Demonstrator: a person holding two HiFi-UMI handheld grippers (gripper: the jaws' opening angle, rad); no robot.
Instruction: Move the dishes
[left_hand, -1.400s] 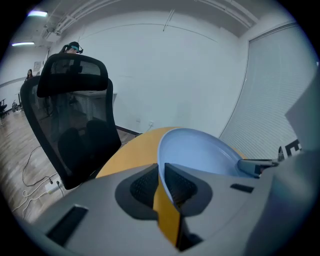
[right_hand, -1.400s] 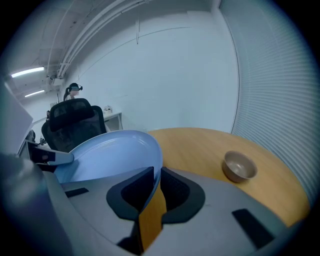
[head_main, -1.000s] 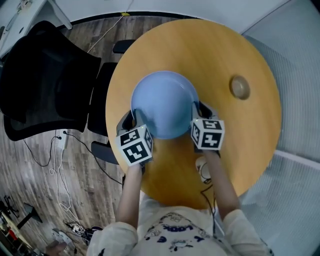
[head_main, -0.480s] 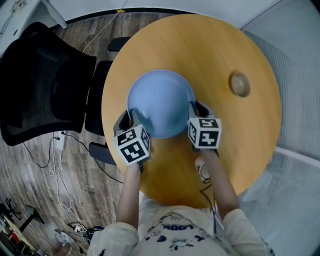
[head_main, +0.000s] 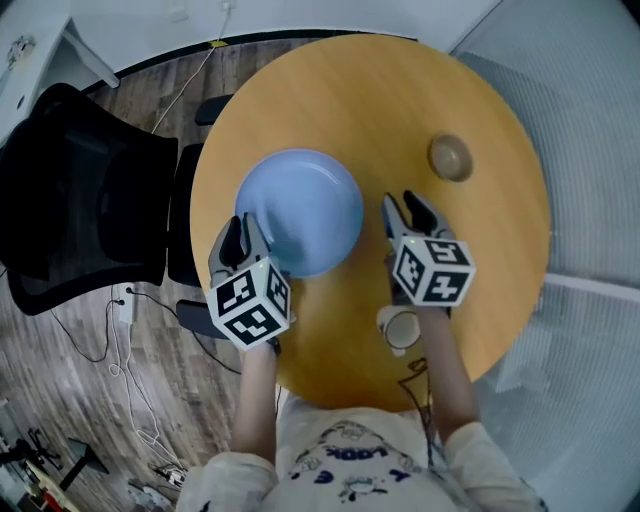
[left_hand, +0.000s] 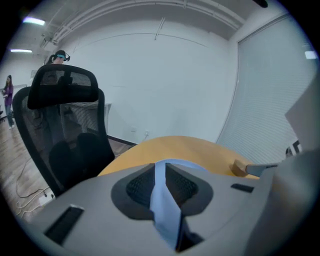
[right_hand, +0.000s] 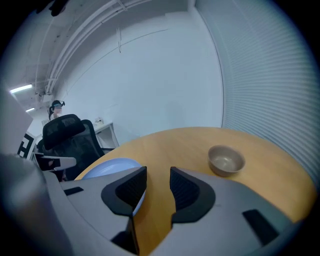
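On the left gripper (left_hand: 160, 189) the 2 jaws are clenched on the near rim of the blue plate (head_main: 300, 220). The plate spreads ahead and to the right of them over the table (head_main: 400, 100), and a black chair (left_hand: 65, 130) stands off to their left. On the right gripper (right_hand: 158, 182) the 2 jaws stand released with only tabletop between them, the plate just to their left, a small bowl (right_hand: 226, 160) ahead to their right and a cup (head_main: 400, 328) behind them.

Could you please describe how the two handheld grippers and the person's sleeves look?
The left gripper and right gripper are grey, with dark ribbed pads and a white cube bearing black square markers each. The sleeves are cream, on a top with dark-blue print.
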